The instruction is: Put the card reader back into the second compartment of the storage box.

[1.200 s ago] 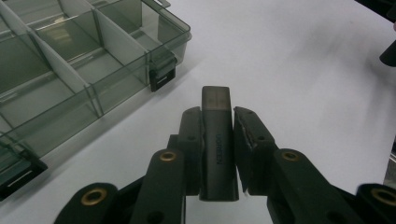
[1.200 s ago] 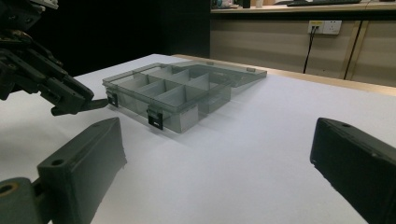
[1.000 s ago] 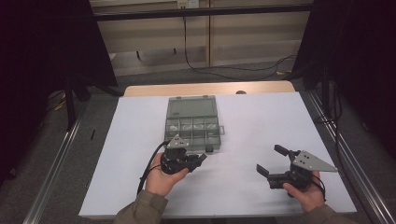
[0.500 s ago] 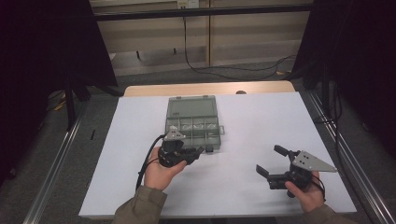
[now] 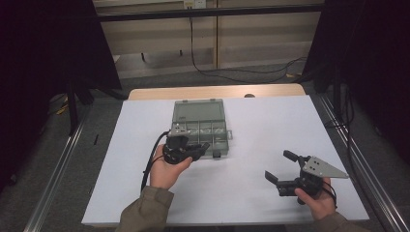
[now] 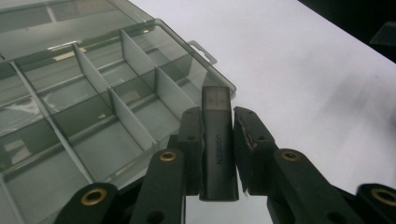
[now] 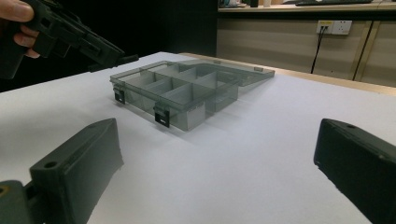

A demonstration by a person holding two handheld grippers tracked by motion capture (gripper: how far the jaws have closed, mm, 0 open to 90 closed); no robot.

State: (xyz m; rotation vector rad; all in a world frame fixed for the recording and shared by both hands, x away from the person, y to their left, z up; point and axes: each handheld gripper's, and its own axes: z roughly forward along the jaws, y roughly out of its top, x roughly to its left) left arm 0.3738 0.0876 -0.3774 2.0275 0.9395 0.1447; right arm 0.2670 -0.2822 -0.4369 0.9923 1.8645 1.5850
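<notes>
The left gripper (image 5: 202, 147), clamped on a dark adapter (image 6: 217, 144), has been carried over the box's (image 5: 198, 110) near edge; placement appears imminent. Right of the box, the right gripper (image 5: 279, 166) is held wide open, empty.

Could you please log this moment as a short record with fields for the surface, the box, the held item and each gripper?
surface: white table cover
box: grey see-through compartment box, lid open, compartments look empty
held item: dark slim adapter lettered UGREEN, upright between the pads
left gripper: shut on the adapter, over the box's near edge
right gripper: open, nothing between its jaws, apart from the box
</notes>
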